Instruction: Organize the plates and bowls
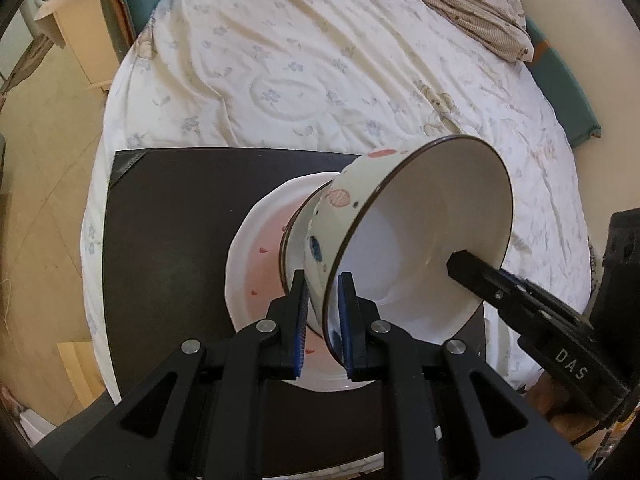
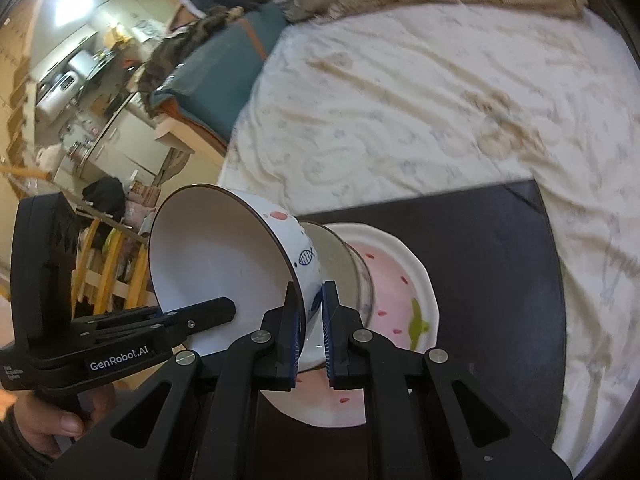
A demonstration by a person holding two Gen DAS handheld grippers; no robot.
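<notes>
A white patterned bowl (image 1: 420, 232) with a dark rim is tipped on its side above a pink plate (image 1: 256, 264) on a dark board (image 1: 168, 240). My left gripper (image 1: 323, 316) is shut on the bowl's rim at the near side. My right gripper (image 2: 310, 320) is shut on the same bowl's (image 2: 216, 264) rim from the other side. A second bowl (image 2: 340, 268) sits behind it, over the plate (image 2: 400, 292). In the left wrist view the right gripper's finger (image 1: 480, 276) reaches into the bowl from the right.
The dark board (image 2: 480, 264) lies on a bed with a white floral quilt (image 1: 320, 60). A tan blanket (image 1: 460, 0) lies at the bed's far end. Wooden furniture and kitchen clutter (image 2: 80, 100) stand to the left of the bed.
</notes>
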